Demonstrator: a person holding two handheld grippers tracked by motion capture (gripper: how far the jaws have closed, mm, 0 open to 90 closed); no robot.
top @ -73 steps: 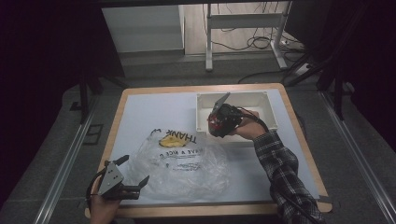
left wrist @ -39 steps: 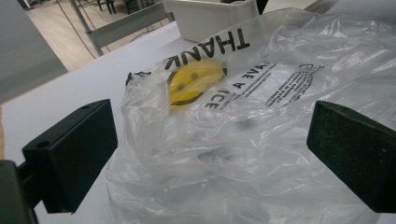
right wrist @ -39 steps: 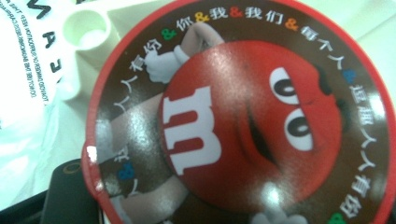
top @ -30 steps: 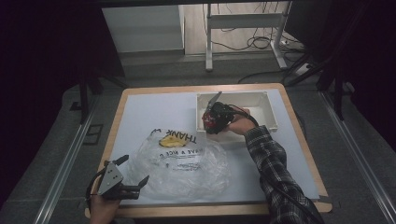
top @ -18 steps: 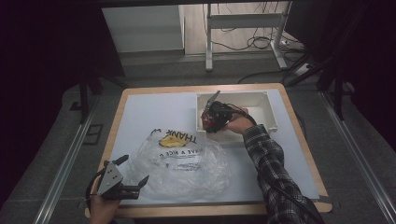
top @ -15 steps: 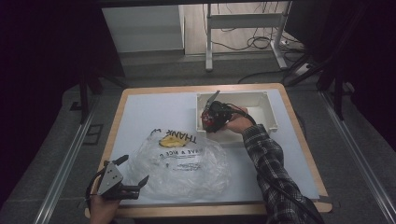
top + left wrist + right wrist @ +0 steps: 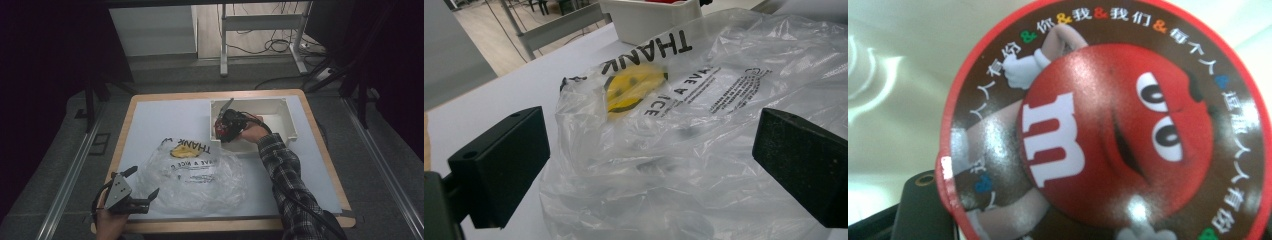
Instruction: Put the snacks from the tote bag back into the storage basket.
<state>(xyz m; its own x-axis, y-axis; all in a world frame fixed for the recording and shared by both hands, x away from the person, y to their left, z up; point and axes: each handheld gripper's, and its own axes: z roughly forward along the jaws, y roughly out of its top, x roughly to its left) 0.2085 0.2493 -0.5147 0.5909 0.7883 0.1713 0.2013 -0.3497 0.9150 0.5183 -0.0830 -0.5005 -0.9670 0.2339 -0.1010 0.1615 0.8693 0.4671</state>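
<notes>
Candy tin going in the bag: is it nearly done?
Not yet. The right gripper is shut on the round red candy tin, still over the white bin. The plastic bag lies crumpled on the table, with the left gripper open at its edge. Probably left: lifting the bag open and carrying the tin over.

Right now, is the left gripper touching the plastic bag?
Cannot tell. In the left gripper view the plastic bag lies between the left gripper's wide-open jaws, and no clear contact or gap shows at the pads.

- Right gripper (image 7: 223,131): shifted from the white bin's (image 7: 280,107) middle toward its left wall.
- Its forearm: swung leftward accordingly.
</notes>
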